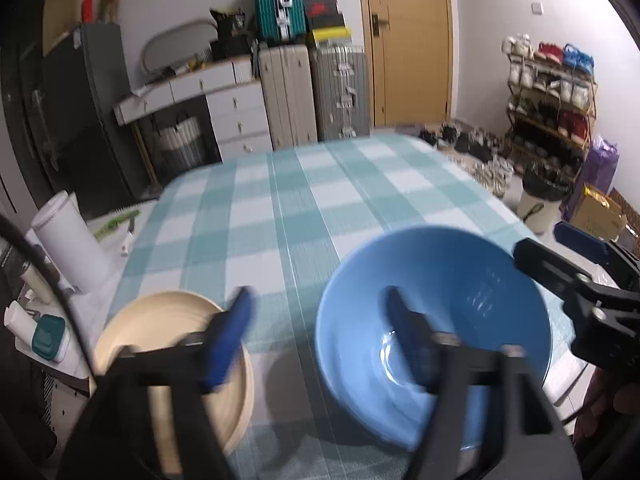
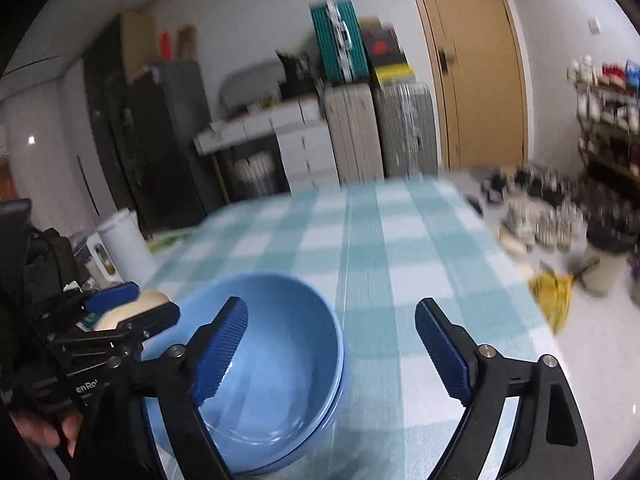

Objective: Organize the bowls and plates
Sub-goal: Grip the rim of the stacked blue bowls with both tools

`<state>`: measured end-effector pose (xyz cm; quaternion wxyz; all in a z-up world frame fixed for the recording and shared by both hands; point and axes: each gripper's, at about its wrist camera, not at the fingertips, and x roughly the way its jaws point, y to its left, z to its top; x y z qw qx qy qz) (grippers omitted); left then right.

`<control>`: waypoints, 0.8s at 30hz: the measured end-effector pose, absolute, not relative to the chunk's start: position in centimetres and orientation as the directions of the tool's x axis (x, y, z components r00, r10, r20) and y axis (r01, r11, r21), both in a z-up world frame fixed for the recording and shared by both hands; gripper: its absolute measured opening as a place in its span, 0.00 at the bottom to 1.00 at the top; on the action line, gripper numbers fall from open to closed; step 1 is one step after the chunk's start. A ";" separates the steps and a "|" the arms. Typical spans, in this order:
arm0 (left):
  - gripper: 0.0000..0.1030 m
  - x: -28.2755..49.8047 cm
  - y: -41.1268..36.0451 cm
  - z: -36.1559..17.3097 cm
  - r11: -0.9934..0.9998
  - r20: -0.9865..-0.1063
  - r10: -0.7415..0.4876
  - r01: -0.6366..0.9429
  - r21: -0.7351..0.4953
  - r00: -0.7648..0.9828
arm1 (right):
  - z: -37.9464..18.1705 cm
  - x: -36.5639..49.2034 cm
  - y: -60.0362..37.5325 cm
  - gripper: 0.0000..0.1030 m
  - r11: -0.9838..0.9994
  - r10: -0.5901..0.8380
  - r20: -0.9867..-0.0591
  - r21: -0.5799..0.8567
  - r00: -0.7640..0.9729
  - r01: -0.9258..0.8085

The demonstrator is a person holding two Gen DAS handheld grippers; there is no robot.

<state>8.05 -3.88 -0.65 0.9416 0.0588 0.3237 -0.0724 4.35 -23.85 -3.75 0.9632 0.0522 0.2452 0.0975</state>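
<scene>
A blue bowl [image 1: 436,320] sits on the checked tablecloth [image 1: 304,208], nested in a second blue bowl whose rim shows in the right wrist view [image 2: 280,364]. A cream plate [image 1: 168,320] lies to its left. My left gripper [image 1: 320,328] is open, one finger over the plate and the other over the bowl's inside. My right gripper [image 2: 332,344] is open and empty, its left finger over the bowl. It also shows at the bowl's right in the left wrist view [image 1: 560,252].
A white cylinder container [image 1: 68,244] and small bottles stand on a side surface at the table's left. Suitcases [image 1: 312,92], drawers and a door are behind the table. A shoe rack [image 1: 548,96] and a bin stand on the right.
</scene>
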 end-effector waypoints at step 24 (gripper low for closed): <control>0.97 10.4 -4.1 -4.0 0.983 -0.667 -0.131 0.184 0.009 0.733 | -5.2 5.9 -22.5 0.97 0.975 0.222 -0.538 0.142 0.813 -0.172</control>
